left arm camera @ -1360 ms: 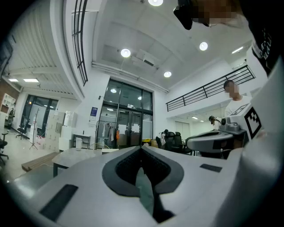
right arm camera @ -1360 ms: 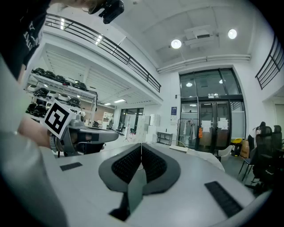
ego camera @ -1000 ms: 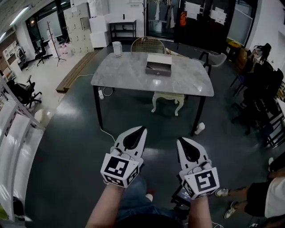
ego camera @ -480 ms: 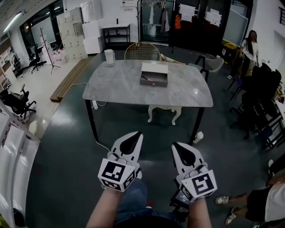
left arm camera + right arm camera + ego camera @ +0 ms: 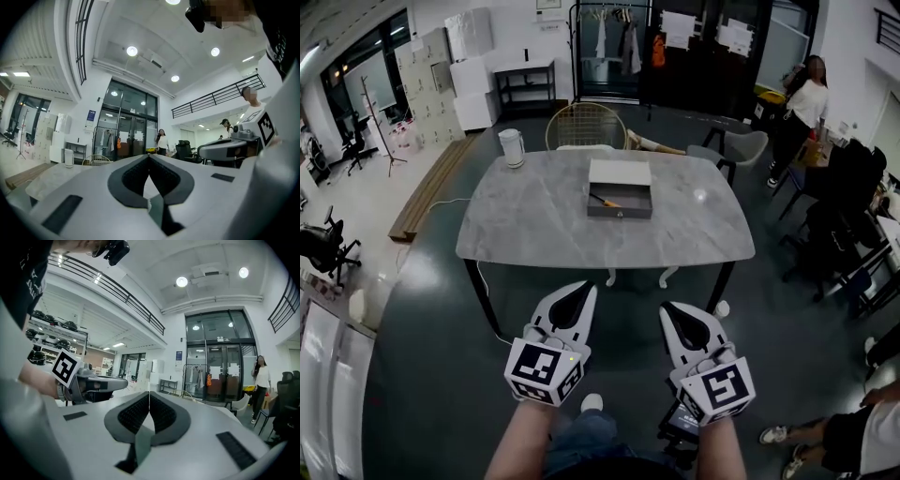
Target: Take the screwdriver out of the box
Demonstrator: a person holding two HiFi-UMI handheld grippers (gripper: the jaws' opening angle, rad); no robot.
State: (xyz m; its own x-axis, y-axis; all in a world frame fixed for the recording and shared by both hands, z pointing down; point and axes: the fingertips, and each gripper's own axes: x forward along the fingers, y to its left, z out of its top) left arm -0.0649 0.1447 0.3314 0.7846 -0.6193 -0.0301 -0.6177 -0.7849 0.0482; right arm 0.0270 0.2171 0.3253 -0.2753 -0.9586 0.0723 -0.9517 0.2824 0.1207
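We hold the left gripper (image 5: 581, 292) and right gripper (image 5: 670, 311) level, fingers pressed together on nothing, because the bench (image 5: 525, 220) is well apart. The screwdriver (image 5: 603, 200) — probably that thin orange-tipped thing — lies inside the open box (image 5: 620, 213).

Screwdriver (image 5: 603, 200) in box (image 5: 619, 214) on table (image 5: 525, 217)
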